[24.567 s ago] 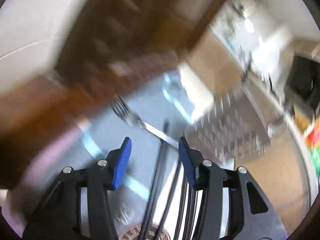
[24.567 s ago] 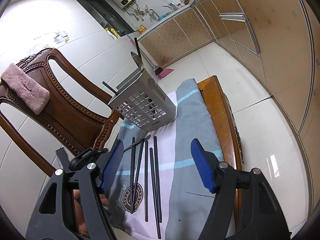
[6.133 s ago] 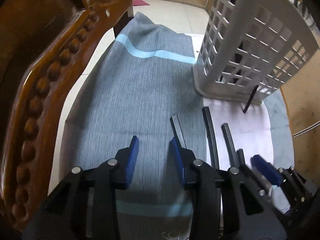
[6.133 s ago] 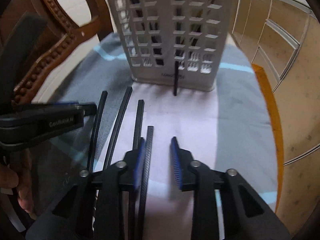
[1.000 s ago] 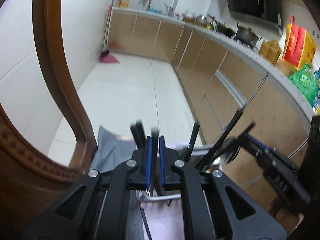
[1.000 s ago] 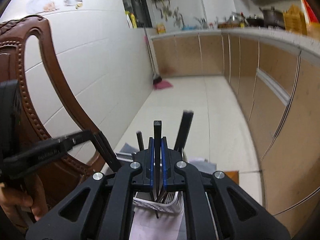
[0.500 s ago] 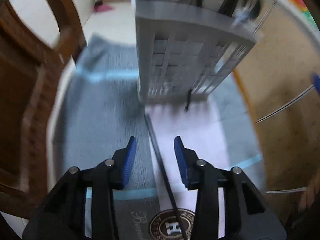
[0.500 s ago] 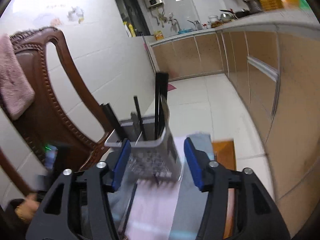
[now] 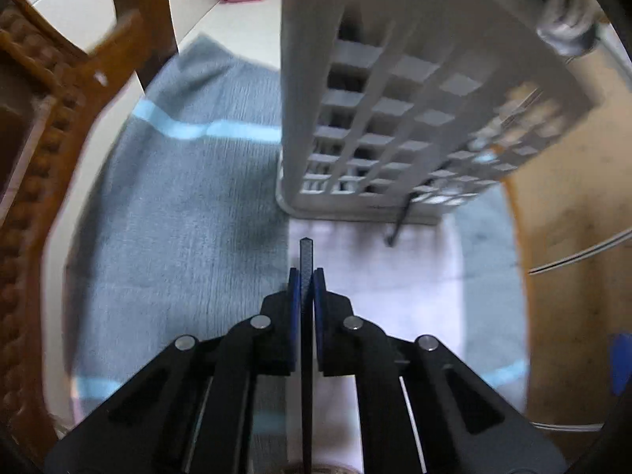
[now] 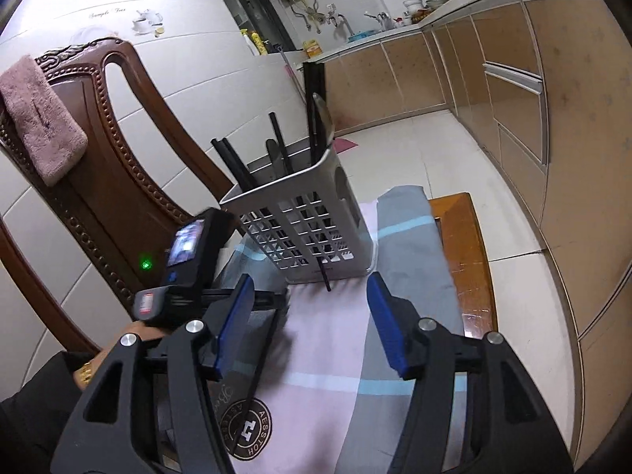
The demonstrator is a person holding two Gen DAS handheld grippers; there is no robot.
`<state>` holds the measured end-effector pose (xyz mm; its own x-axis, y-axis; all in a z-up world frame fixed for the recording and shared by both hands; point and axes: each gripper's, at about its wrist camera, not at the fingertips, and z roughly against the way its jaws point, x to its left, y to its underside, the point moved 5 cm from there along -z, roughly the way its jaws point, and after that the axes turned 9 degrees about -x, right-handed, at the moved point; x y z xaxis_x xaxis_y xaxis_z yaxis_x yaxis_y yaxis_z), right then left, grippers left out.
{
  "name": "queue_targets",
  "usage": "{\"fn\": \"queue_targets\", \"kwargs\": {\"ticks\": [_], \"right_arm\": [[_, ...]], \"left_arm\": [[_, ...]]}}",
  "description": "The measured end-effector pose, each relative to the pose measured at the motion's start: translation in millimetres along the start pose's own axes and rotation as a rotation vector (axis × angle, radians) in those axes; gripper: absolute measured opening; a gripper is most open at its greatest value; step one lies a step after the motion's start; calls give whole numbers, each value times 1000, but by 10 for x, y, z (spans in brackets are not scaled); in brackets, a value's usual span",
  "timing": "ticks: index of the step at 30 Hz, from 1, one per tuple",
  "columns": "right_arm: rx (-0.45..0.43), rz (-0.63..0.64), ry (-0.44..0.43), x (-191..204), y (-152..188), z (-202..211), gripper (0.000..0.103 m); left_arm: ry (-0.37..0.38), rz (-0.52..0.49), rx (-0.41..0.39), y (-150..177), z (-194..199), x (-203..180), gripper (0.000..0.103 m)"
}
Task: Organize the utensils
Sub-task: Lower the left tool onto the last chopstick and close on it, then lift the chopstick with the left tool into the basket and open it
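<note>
Your left gripper (image 9: pixel 306 276) has dropped from above the white slotted plastic utensil basket (image 9: pixel 403 118) to the cloth, and its blue pads are now pressed together on a thin, square-sectioned black chopstick (image 9: pixel 306 254), the last one lying loose here. Half a second ago those pads stood apart on either side of it. Your right gripper (image 10: pixel 312 316) has let its chopstick go into the basket and pulled back; its fingers stand apart with nothing between them.

So, as a judgement, one lift and drop into the basket should finish the sorting.

The gripped chopstick lies on the pale pink panel of the striped grey-and-pink woven cloth (image 10: pixel 410 276), just short of the basket's front wall, which stands toward the far edge of the orange-brown wooden table (image 10: pixel 466 260). The basket is rigid, with a grid of square holes; several matt black chopsticks (image 10: pixel 233 162) lean inside it, and one tip pokes out through a low hole. The carved dark wooden chair (image 10: pixel 118 158) beside the table carries a fluffy pink towel (image 10: pixel 39 118).
</note>
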<state>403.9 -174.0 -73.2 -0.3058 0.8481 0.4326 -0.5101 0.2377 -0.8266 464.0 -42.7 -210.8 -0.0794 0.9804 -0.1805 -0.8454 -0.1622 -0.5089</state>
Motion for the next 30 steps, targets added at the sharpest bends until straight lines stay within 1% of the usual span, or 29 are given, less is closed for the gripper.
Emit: {"fn": "queue_targets", "kwargs": {"ticks": [1, 4, 7, 9, 11, 16, 20, 21, 23, 24, 26, 28, 30], "right_arm": [[0, -9, -3, -21, 3, 9, 58], [-10, -28, -4, -80, -16, 33, 58], [-15, -38, 1, -129, -32, 48, 58], [-17, -42, 5, -159, -34, 57, 58], [-20, -49, 11, -191, -32, 66, 58], [-16, -57, 21, -239, -25, 46, 59], [-15, -59, 27, -259, -19, 28, 59], [-14, -59, 28, -260, -20, 25, 59], [-13, -60, 28, -261, -16, 18, 58], [-11, -60, 28, -261, -11, 14, 59], [-8, -62, 26, -257, -4, 4, 58], [-8, -63, 28, -256, 1, 0, 58], [-7, -63, 25, -252, 3, -3, 59]], "left_arm": [[13, -1, -20, -18, 127, -8, 7], [71, -1, -119, -154, 710, 10, 7], [123, 16, -251, -341, 1335, 88, 7], [164, 31, -312, -495, 1700, 130, 7], [175, 40, -391, -661, 2031, 147, 7], [178, 34, -513, -1294, 2529, -38, 7], [186, 32, -591, -1802, 2766, -147, 7], [185, 35, -607, -1858, 2862, -192, 7], [152, 25, -653, -2024, 2945, -258, 7], [139, 26, -660, -2078, 2988, -286, 7], [128, 26, -651, -2202, 2837, -314, 7], [94, 17, -638, -2267, 2618, -338, 7], [84, 14, -595, -2246, 2337, -348, 7]]}}
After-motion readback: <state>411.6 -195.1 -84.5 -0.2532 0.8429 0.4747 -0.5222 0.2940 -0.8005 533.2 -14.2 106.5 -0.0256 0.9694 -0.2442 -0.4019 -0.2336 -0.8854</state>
